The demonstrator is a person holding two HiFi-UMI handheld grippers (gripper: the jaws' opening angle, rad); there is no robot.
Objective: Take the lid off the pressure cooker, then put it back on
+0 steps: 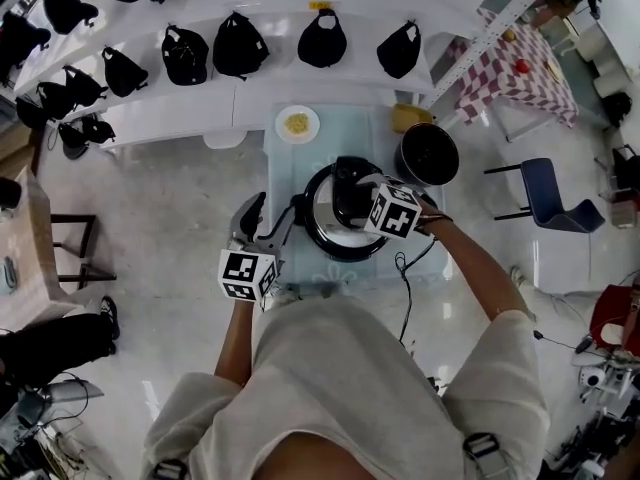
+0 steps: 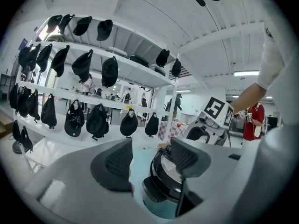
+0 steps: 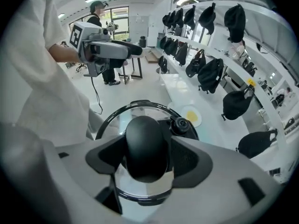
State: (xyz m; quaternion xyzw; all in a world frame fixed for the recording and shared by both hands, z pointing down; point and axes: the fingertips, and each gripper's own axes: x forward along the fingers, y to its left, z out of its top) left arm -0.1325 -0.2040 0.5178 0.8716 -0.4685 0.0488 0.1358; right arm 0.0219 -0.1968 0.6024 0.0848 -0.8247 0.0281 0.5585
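Note:
The pressure cooker (image 1: 335, 238) stands on a small glass table (image 1: 295, 173), its glass lid (image 3: 114, 120) in place. My right gripper (image 1: 348, 193) points steeply down over it. In the right gripper view its jaws (image 3: 148, 155) straddle the lid's black handle (image 3: 145, 143), one pad close on each side, with no firm squeeze visible. A small black valve knob (image 3: 180, 125) sits beside the handle. My left gripper (image 1: 258, 218) hovers open and empty just left of the cooker (image 2: 163, 181), roughly level.
On the table behind the cooker sit a white plate of yellow food (image 1: 297, 124), a yellow object (image 1: 410, 118) and a black pot (image 1: 428, 155). White shelves with black caps (image 1: 240, 43) run behind. A blue chair (image 1: 545, 193) stands right; a cable (image 1: 405, 268) hangs off the front.

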